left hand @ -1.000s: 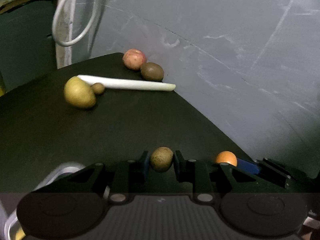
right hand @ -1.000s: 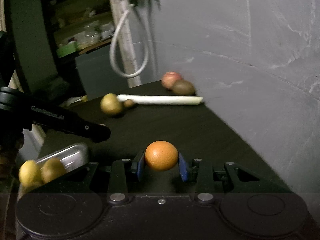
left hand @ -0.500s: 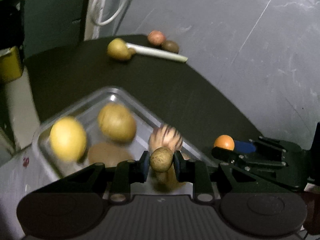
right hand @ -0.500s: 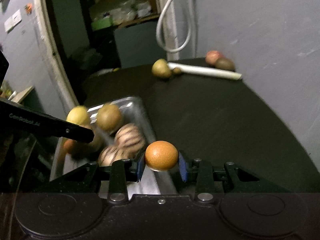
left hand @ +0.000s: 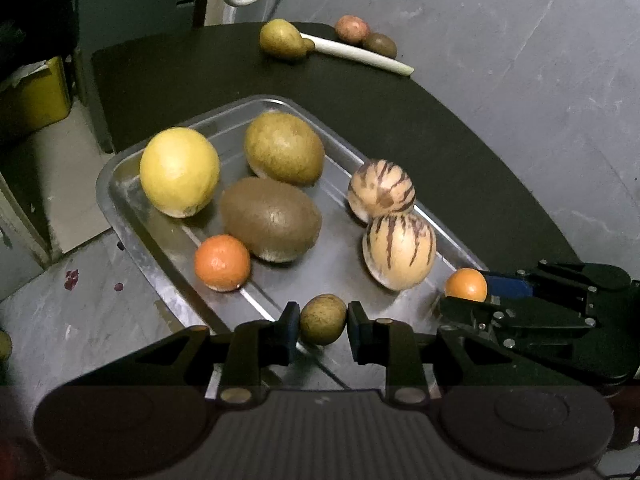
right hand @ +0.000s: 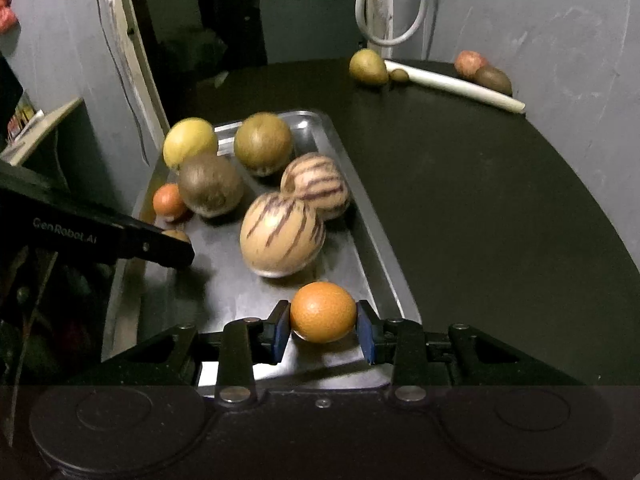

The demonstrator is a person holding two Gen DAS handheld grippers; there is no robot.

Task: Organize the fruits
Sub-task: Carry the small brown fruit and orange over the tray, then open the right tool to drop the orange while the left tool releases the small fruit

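A steel tray (left hand: 120,200) (right hand: 384,276) lies at the near edge of a dark table, holding a yellow lemon (left hand: 179,177), a kiwi (left hand: 271,218), a small orange (left hand: 222,263), a green-brown fruit (left hand: 284,148) and two striped melons (left hand: 399,252) (right hand: 282,234). My left gripper (left hand: 323,320) is shut on a small brown fruit (left hand: 323,319) over the tray's near end. My right gripper (right hand: 323,312) is shut on an orange (right hand: 323,312) above the tray's near right corner; the left wrist view shows that orange (left hand: 466,285) at the right.
At the table's far end lie a pear-like fruit (left hand: 280,38), a small brown fruit (right hand: 399,75), a white stalk (left hand: 360,54), a red apple (left hand: 351,29) and a kiwi (left hand: 380,45). A grey wall runs along the right. A yellow bin (left hand: 36,96) stands on the floor at left.
Both grippers have drawn back from the table's far end toward the near end, each still holding its fruit. The tray with its fruit has come fully into both views.
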